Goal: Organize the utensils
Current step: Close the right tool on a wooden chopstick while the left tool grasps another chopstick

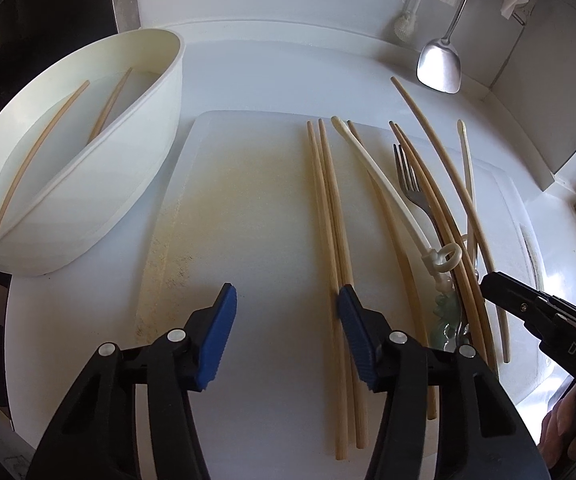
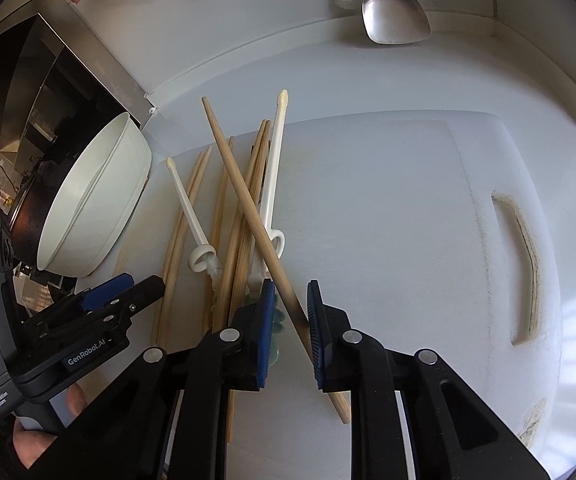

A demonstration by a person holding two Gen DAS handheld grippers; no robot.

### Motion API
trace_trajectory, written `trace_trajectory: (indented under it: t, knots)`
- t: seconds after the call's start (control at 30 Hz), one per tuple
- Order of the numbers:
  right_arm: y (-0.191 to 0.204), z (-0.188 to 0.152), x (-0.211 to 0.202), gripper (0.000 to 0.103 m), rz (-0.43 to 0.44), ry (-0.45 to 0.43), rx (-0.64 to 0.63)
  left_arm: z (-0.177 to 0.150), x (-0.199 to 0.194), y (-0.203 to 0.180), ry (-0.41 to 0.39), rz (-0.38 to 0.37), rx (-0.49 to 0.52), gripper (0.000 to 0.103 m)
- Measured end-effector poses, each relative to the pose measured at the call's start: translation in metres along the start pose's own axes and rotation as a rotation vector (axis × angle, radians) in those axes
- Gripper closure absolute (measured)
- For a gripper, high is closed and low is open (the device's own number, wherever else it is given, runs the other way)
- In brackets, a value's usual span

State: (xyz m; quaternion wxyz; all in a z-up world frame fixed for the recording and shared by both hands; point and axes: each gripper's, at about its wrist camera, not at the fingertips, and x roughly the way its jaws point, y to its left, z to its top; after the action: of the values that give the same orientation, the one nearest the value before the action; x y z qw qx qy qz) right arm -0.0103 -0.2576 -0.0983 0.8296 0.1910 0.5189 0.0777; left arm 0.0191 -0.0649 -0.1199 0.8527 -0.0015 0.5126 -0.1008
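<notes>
Chopstick in hand: Since the crossed bamboo chopstick lies slantwise between your right gripper pads, close on it squarely and lift its near end first, so it does not drag the sticks beneath.
Right jaws: parted, straddling that chopstick, not yet pinching it.
Left jaws: your left gripper is spread wide over bare board, its right pad touching or just beside a pair of chopsticks; holding nothing.
Pile left of the right jaws: slim round bamboo sticks, smooth white plastic training chopsticks with ring loops, and a steel fork, likely slippery.
Board: the white cutting board is matte, scuffed and stained.
Bowl: a white oval tub, ahead-left of the left jaws, holds two chopsticks; judged the destination.
Beyond: a steel spatula.
</notes>
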Motion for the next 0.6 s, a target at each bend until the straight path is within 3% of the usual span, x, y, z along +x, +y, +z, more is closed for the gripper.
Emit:
trace_trajectory:
  t: [0.23, 0.43, 0.6]
  knots:
    - [0.003, 0.002, 0.000, 0.087, -0.027, -0.004, -0.012, 0.003, 0.006, -0.016, -0.006, 0.088, 0.079, 0.047]
    - [0.005, 0.011, 0.009, 0.087, -0.035, 0.013, -0.020, 0.014, 0.011, -0.015, 0.004, 0.076, 0.063, 0.046]
    - [0.006, 0.014, 0.016, 0.087, -0.037, 0.018, -0.036, 0.015, 0.011, -0.020, 0.001, 0.058, 0.083, 0.061]
